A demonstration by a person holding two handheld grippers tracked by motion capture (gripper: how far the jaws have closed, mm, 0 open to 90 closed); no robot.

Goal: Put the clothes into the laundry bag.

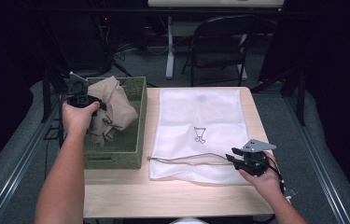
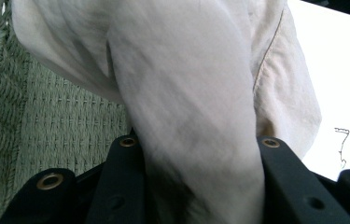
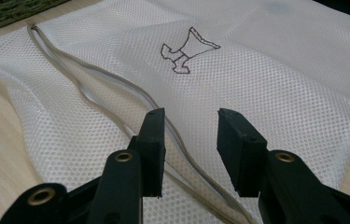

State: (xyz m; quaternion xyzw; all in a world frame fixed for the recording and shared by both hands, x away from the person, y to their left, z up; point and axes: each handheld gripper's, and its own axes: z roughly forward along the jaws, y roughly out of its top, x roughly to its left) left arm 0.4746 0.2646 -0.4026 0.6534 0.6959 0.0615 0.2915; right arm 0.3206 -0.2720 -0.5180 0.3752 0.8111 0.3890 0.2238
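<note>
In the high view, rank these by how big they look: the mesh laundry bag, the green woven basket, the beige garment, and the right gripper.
1. mesh laundry bag
2. green woven basket
3. beige garment, partly sunk in the basket, so its full size is unsure
4. right gripper

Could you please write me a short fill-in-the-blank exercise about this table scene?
1. The left gripper is shut on a beige ____.
2. That garment hangs over a green woven ____.
3. The right gripper hovers with jaws apart over a white mesh ____.

Missing words: garment; basket; bag
</note>
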